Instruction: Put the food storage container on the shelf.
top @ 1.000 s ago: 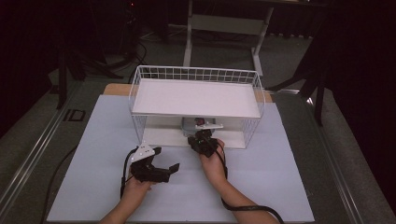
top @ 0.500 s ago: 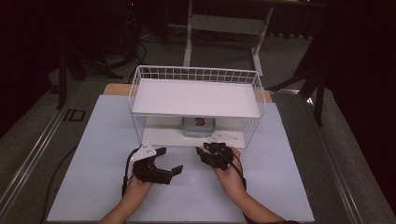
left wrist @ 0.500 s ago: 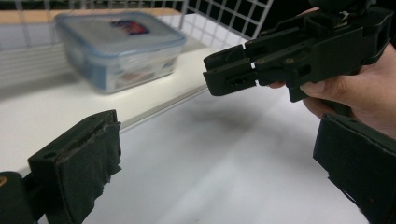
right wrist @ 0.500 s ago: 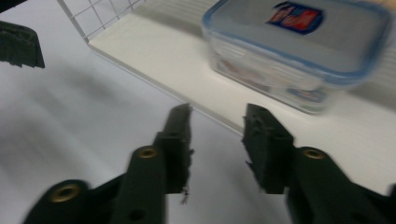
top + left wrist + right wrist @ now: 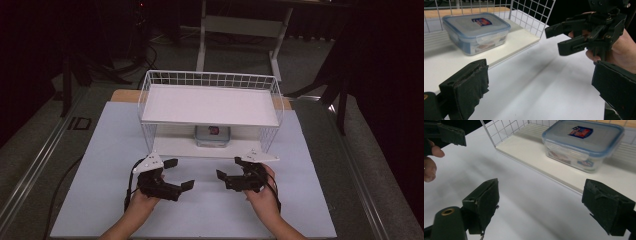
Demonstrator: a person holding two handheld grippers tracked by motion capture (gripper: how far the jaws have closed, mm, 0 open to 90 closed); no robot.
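Hands at the near edge of the white table each carry a gripper. Left gripper is spread wide with nothing in it, and right gripper has just been opening, its jaws parted and bare. Beyond them, well apart, the lidded plastic container sits on the lower shelf of the wire rack

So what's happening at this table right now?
A person holds tongs in each hand in front of a white wire shelf rack. A clear lidded food container sits on the rack's lower shelf, untouched. The right tongs have just been opening and hold nothing; the left tongs are open and empty too. Both hover over the white tabletop, apart from the container.
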